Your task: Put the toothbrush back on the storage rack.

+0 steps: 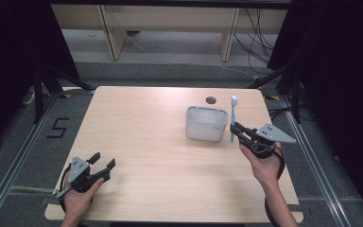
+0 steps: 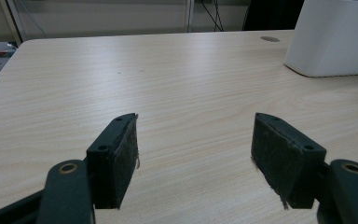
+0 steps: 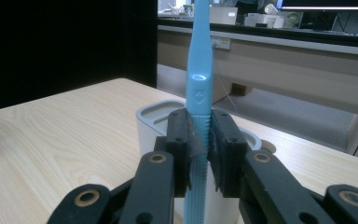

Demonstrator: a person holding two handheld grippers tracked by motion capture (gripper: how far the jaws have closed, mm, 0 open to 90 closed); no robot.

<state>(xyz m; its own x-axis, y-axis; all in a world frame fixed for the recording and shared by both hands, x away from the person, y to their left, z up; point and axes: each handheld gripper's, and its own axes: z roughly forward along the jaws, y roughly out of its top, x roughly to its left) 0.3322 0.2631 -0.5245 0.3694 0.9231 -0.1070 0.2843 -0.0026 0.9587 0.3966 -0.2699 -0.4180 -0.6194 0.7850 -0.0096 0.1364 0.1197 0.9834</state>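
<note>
Two grippers: one in each hand, both over a pale wooden table (image 1: 151,142); well apart from each other
Right gripper (image 1: 236,128): clenched on a blue toothbrush (image 1: 233,118); the pads (image 3: 182,149) press its handle from both sides, about midway down the ribbed part
Toothbrush: upright, white bristle head at the top; held above the table, just beside the right wall of the white tub (image 1: 206,124), outside it in the high view; whether it touches the tub I cannot tell
Tub: a white, round-cornered box, open at the top, standing on the far right part of the table; near a small dark hole (image 1: 211,100) in the tabletop
Left gripper (image 1: 102,161): released, jaws wide apart with nothing between them; low over the near left part of the table, pointing toward the tub; bare wood shows between its pads (image 2: 121,158)
</note>
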